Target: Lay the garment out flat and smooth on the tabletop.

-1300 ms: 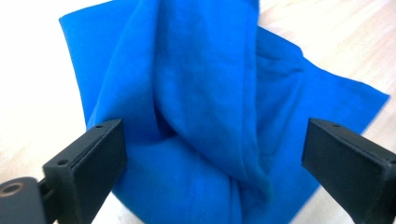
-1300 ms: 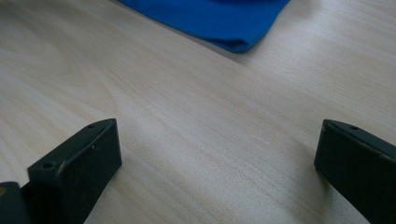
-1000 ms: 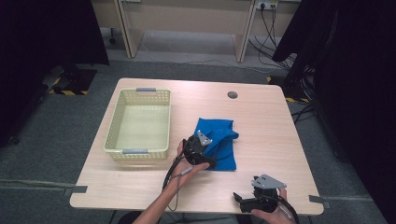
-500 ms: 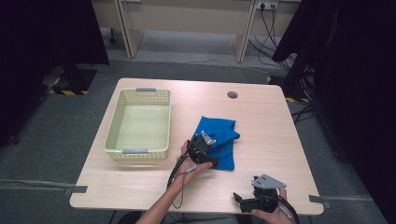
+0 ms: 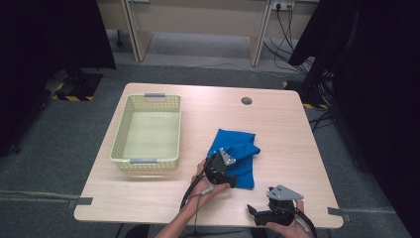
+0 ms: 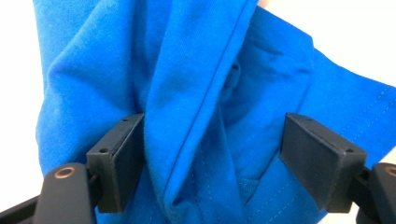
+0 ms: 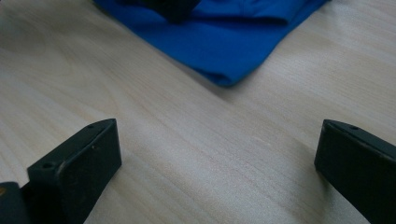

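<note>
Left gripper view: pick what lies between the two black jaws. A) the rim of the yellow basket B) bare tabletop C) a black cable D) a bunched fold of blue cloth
D: a raised fold of the blue cloth with a stitched seam runs up between the jaws of the left gripper, which have just been closing around it; the right jaw stands clear of the fold.

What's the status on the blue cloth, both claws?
Left claw astride a raised fold of the blue cloth, jaws just been closing, right pad not yet touching. Right claw open over bare table. Nothing in the way.
</note>
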